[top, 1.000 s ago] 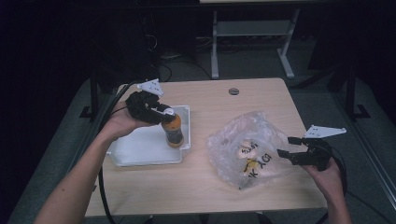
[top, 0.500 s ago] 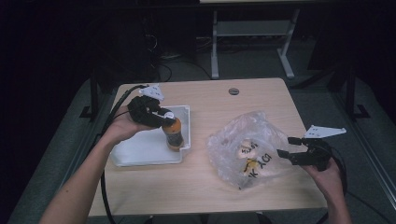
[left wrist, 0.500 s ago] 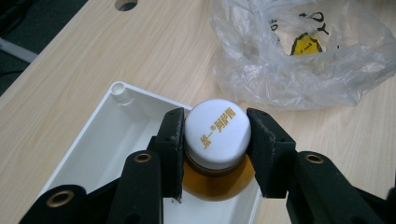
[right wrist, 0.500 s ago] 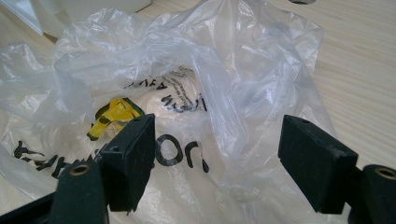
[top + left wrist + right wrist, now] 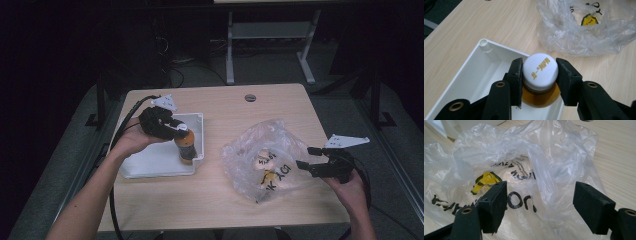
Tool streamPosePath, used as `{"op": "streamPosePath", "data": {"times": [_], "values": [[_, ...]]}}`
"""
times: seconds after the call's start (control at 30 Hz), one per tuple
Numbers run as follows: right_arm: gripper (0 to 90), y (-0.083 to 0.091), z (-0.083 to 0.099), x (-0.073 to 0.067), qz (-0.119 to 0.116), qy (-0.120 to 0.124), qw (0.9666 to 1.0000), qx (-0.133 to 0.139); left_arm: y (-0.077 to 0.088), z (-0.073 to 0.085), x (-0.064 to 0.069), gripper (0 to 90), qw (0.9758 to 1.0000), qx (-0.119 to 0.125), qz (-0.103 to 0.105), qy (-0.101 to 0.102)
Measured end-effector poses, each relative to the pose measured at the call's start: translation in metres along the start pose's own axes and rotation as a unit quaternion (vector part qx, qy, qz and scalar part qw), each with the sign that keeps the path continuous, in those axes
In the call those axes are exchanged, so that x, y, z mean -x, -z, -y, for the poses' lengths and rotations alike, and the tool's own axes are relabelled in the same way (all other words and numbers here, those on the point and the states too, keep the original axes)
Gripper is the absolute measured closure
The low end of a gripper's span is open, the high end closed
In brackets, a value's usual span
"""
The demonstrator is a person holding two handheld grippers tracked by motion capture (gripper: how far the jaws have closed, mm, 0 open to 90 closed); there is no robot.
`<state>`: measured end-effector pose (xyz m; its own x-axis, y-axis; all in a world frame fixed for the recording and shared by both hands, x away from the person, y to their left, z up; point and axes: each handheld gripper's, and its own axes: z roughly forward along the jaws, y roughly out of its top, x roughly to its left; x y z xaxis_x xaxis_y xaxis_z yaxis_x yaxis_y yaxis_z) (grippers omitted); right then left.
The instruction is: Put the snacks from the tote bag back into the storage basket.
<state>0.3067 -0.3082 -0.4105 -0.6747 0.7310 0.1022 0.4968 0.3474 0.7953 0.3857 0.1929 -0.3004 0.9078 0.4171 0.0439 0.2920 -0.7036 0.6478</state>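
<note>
My left gripper [image 5: 181, 131] [image 5: 539, 72] is shut on a small bottle [image 5: 185, 145] [image 5: 541, 96] of amber liquid, its pads clamped on the white cap [image 5: 540, 70]. The bottle stands upright at the right edge of a white tray [image 5: 150, 162] [image 5: 484, 62]. A crumpled clear plastic bag [image 5: 265, 160] [image 5: 586, 30] [image 5: 519, 177] with black and yellow print lies on the table's right half. My right gripper [image 5: 306, 157] [image 5: 540, 206] is open at the bag's right side, its jaws wide apart with bag film just ahead of them.
The wooden table [image 5: 225, 110] has a round grommet [image 5: 250, 97] near its far edge. Cables trail from both grippers. A metal frame [image 5: 270, 40] stands on the dark floor beyond the table.
The left hand has shifted slightly with the bottle at the tray's right edge. The right gripper and the bag have stayed where they were.
</note>
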Motion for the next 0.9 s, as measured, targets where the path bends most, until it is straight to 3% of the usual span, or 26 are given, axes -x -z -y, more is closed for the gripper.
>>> {"op": "streamPosePath", "data": {"times": [0.43,0.63,0.7,0.9], "values": [[27.1,0.002,0.001,0.0,0.001,-0.003,1.0,-0.001,-0.006,-0.001,0.002,59.4,0.9999,-0.011,0.002,-0.009],[27.1,0.002,0.001,0.0,0.001,-0.002,1.0,-0.001,-0.009,0.003,0.001,59.3,1.0,0.0,0.01,0.0],[27.1,0.001,0.001,0.0,0.001,-0.002,1.0,-0.001,-0.011,0.004,0.001,59.3,0.9999,-0.006,0.012,-0.008],[27.1,0.0,0.001,-0.001,-0.001,0.001,1.0,-0.002,-0.017,0.009,0.001,59.2,0.9998,-0.005,0.018,-0.005]]}}
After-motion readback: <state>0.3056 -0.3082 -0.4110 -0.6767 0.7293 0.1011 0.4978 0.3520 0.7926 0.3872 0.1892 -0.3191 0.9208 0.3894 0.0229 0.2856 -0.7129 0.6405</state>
